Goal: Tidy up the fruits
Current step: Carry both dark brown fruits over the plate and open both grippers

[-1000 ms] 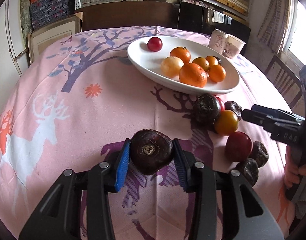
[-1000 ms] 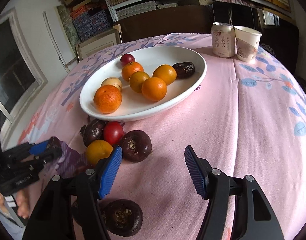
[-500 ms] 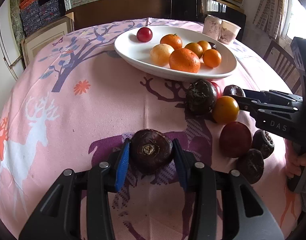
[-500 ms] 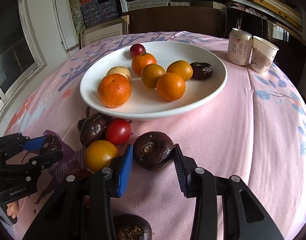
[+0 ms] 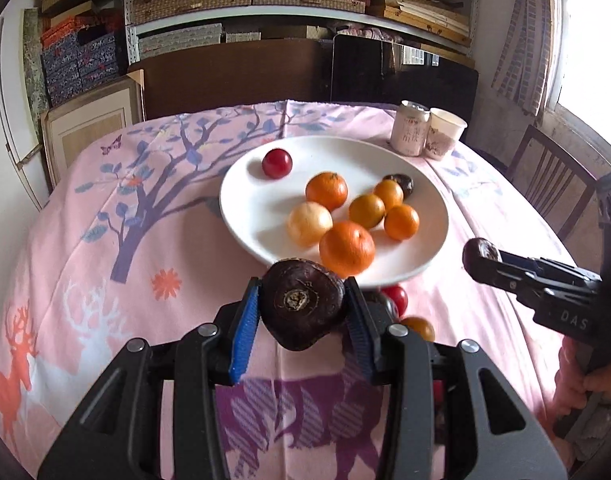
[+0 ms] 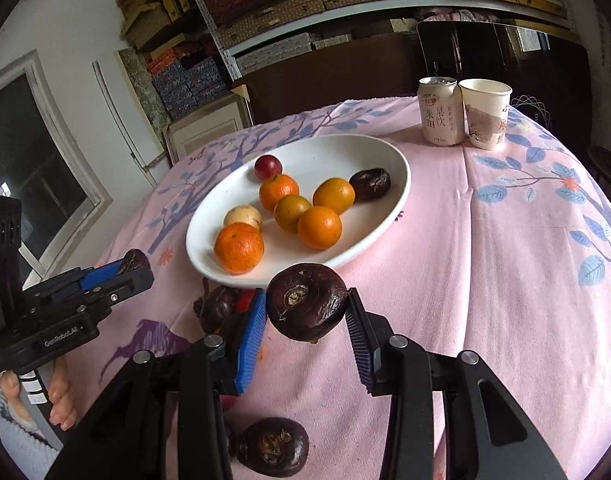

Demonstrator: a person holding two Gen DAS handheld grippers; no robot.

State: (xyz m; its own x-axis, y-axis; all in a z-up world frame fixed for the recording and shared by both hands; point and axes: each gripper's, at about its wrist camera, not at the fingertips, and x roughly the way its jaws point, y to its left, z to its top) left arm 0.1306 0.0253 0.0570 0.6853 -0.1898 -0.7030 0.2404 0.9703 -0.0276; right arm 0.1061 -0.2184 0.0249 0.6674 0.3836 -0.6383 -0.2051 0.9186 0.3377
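My left gripper (image 5: 302,316) is shut on a dark brown water chestnut (image 5: 302,310) and holds it above the cloth, just short of the white plate's (image 5: 249,200) near rim. My right gripper (image 6: 305,316) is shut on another dark water chestnut (image 6: 307,306), also lifted near the plate (image 6: 377,224). The plate holds several oranges (image 5: 346,247), a pale fruit (image 5: 308,224), a red plum (image 5: 277,163) and one dark chestnut (image 6: 370,184). More fruit lies on the cloth: a red one (image 5: 397,297), an orange one (image 5: 420,327), dark chestnuts (image 6: 217,307) (image 6: 272,446).
A drink can (image 6: 441,110) and a paper cup (image 6: 485,114) stand beyond the plate at the table's far right. A wooden chair (image 5: 553,184) is at the right. Shelves with boxes line the back wall. The pink patterned cloth (image 5: 105,260) covers the round table.
Both grippers have risen from the cloth with their chestnuts and moved toward the plate. The right gripper, open a second ago, closed on its chestnut and lifted it.
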